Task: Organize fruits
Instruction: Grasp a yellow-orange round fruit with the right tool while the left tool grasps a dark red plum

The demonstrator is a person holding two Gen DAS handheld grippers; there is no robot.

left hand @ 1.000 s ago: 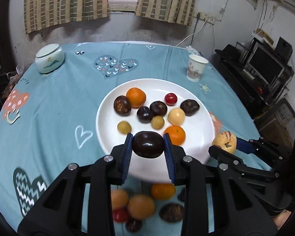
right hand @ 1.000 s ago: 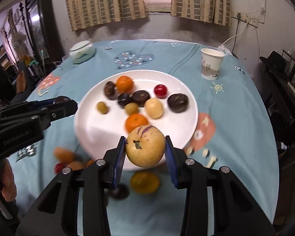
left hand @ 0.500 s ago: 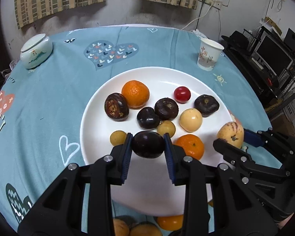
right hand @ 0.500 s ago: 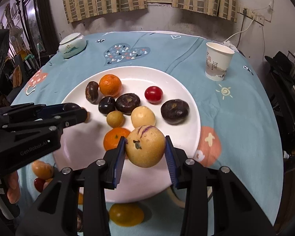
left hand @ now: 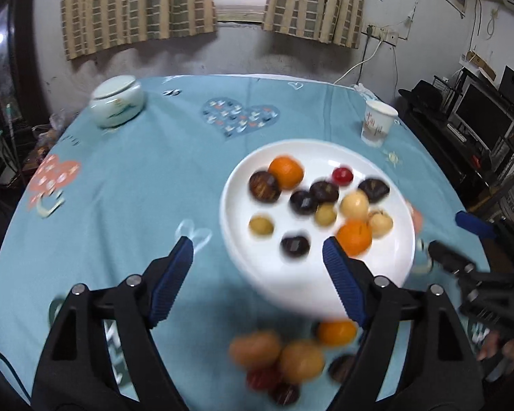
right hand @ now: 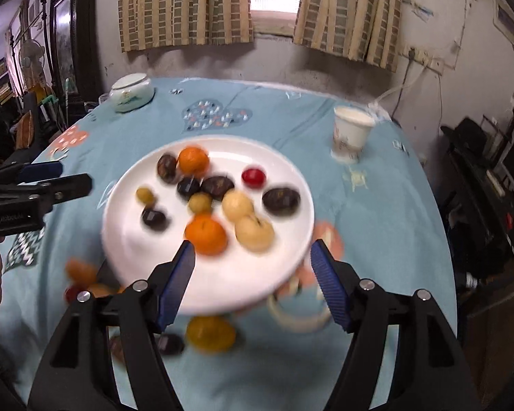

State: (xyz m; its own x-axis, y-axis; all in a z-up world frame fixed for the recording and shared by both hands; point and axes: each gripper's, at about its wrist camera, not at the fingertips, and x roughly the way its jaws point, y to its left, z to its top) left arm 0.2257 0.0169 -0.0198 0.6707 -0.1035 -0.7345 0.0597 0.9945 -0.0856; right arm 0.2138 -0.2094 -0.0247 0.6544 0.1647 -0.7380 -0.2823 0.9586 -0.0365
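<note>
Here the white plate (left hand: pixel 311 284) sits on the bench (left hand: pixel 137 178), right of centre in the left wrist view, and carries the sorted fruits: an orange tangerine (left hand: pixel 286 172) at the far side beside a dark brown fruit (left hand: pixel 264 187), a small red fruit (left hand: pixel 342 175), several more dark round ones in the middle, pale yellow ones, and a second tangerine (left hand: pixel 354 237) toward the near rim. A dark fruit (left hand: pixel 294 246) lies alone on the near part of the plate, and a pale yellow fruit with a stem mark (right hand: pixel 254 233) lies just beside the near tangerine. Both are blurred.

The left gripper (left hand: pixel 257 257) has its jaws opening, already spread wide, with nothing between the blue pads. The right gripper (right hand: pixel 253 258) is likewise opening, its jaws apart and gripping nothing; the plate's near rim shows between them.

More fruits lie loose on the cloth at the near side of the plate: a cluster of orange, red and dark pieces (left hand: pixel 281 359), heavily blurred.

Farther out stand a paper cup (left hand: pixel 378 126) beyond the plate on the right and a lidded ceramic jar (left hand: pixel 116 104) at the far left of the blue patterned tablecloth. Striped curtains (right hand: pixel 185 7) hang at the window behind
</note>
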